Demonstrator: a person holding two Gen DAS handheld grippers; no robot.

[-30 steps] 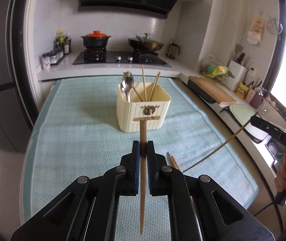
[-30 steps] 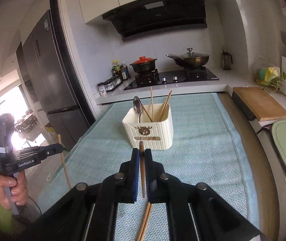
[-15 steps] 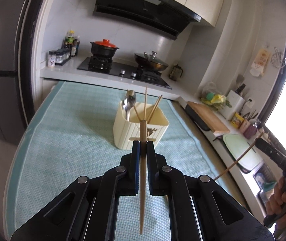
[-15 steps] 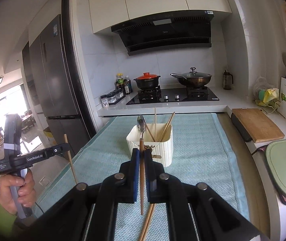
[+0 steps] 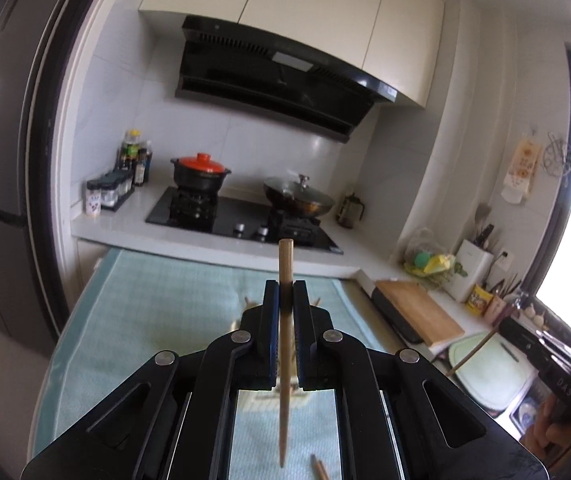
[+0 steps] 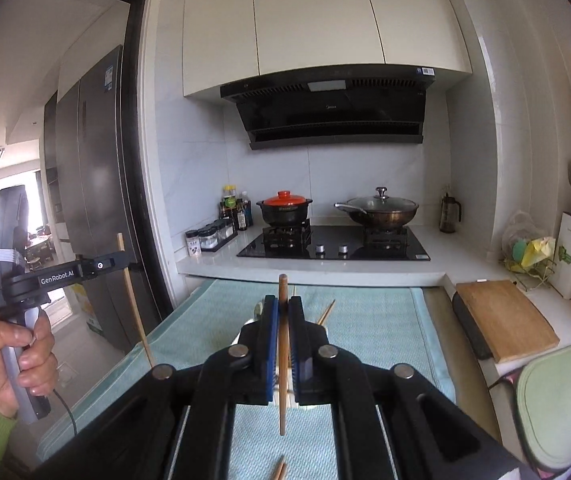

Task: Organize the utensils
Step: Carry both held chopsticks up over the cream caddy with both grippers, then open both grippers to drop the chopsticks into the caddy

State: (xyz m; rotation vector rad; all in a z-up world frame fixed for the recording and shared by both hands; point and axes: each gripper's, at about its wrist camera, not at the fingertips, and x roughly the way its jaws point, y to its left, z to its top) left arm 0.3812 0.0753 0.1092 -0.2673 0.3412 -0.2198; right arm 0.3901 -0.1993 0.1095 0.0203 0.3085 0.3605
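Observation:
My left gripper [image 5: 285, 292] is shut on a wooden chopstick [image 5: 285, 264], held upright with its tip pointing down. My right gripper [image 6: 283, 307] is shut on another wooden chopstick [image 6: 283, 290], also upright. Both are raised above the table. The cream utensil holder [image 5: 273, 400] is almost wholly hidden behind the jaws in both views; a chopstick in it [image 6: 327, 312] pokes out beside the right gripper. Loose chopsticks lie on the teal mat [image 5: 319, 468], also seen in the right wrist view [image 6: 279, 470]. The left gripper also shows in the right wrist view [image 6: 119, 264].
A teal mat [image 6: 377, 320] covers the table. Behind it is a hob [image 6: 333, 244] with a red-lidded pot [image 6: 284, 210] and a wok [image 6: 379, 210]. A wooden cutting board [image 6: 501, 320] and a green mat [image 6: 557, 400] lie on the right counter. A fridge [image 6: 93, 200] stands left.
Both grippers have risen and tilted upward with their chopsticks. The utensil holder has dropped out of sight behind the jaws, and the hood and cabinets now fill the view.

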